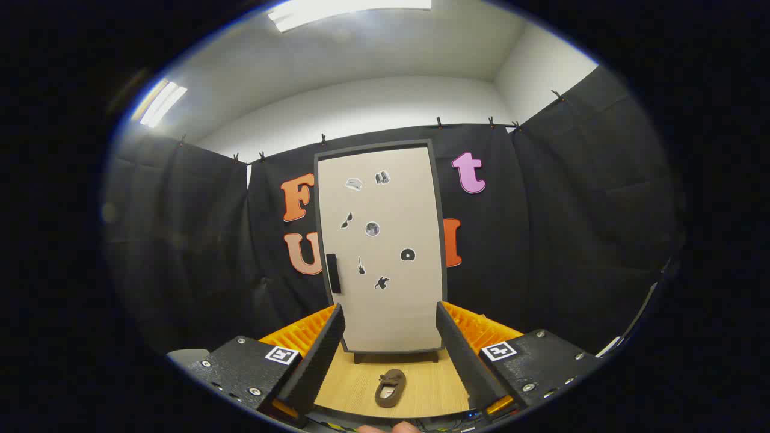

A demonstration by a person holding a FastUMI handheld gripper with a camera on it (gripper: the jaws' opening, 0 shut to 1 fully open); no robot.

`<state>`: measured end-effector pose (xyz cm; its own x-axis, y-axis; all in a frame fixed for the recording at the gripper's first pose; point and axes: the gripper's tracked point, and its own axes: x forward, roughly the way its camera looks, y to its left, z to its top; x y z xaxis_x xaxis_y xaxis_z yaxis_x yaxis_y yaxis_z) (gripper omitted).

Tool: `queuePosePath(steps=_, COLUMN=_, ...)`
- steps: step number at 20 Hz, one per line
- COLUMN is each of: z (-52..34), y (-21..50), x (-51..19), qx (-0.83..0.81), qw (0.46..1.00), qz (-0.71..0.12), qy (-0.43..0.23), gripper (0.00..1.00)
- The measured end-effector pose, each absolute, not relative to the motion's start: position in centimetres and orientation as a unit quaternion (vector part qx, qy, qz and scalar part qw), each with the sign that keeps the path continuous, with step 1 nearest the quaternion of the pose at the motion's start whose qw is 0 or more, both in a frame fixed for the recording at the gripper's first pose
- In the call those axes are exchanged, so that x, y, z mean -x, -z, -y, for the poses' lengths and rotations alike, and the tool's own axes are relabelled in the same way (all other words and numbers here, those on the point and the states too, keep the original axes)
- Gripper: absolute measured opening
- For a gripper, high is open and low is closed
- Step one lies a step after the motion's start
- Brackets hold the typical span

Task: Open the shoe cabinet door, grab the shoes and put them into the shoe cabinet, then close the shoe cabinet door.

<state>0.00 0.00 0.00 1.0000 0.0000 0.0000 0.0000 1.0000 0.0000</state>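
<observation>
The shoe cabinet stands upright at the far end of the wooden table, its beige door shut, with several small stickers and a dark handle on the door's left edge. A small brown shoe lies on the table in front of the cabinet, between my two fingers and apart from both. My gripper is open and holds nothing. It is some way short of the cabinet, and its fingers frame the lower part of the door.
Black cloth walls close the booth behind and on both sides of the cabinet. A white wall and ceiling lights are above. A bit of a person's hand shows at the table's near edge.
</observation>
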Motion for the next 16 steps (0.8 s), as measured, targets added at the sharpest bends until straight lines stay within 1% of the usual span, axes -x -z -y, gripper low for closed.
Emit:
queuePosePath(steps=5, z=-0.4, y=0.2, x=0.0, qx=0.013, qw=1.0, qz=-0.007, qy=0.005, gripper=0.95)
queuePosePath(steps=10, z=-1.6, y=-0.9, x=-0.1, qx=-0.007, qw=1.0, qz=0.012, qy=0.008, gripper=0.95)
queuePosePath(steps=13, z=-3.0, y=-0.8, x=-0.6, qx=-0.008, qw=1.0, qz=0.009, qy=0.008, gripper=0.95)
queuePosePath(steps=16, z=-3.3, y=-0.9, x=-1.1, qx=0.015, qw=0.999, qz=0.018, qy=0.03, gripper=0.95)
